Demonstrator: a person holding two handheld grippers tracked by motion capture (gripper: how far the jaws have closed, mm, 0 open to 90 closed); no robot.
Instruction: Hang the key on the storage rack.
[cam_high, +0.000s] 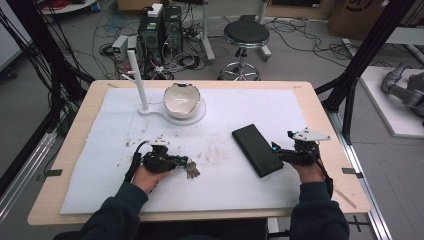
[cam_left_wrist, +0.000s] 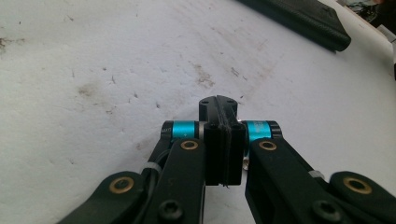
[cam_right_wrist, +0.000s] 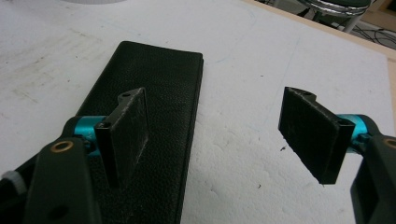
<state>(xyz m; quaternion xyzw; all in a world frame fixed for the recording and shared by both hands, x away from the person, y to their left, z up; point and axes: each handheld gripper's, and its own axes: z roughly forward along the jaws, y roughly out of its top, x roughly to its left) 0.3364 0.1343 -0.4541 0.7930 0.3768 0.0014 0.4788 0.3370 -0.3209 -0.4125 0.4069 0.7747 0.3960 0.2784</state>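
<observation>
From above, keys are seen at the tip of the left gripper — they are mostly hidden in its own view, where the jaws are pressed together. The right gripper is spread wide — one jaw is held over the black wallet on the white mat.

We see even, soft overhead light and faint shadows; the white mat glares slightly, and the high view is grainy, edges softly blurred.
</observation>
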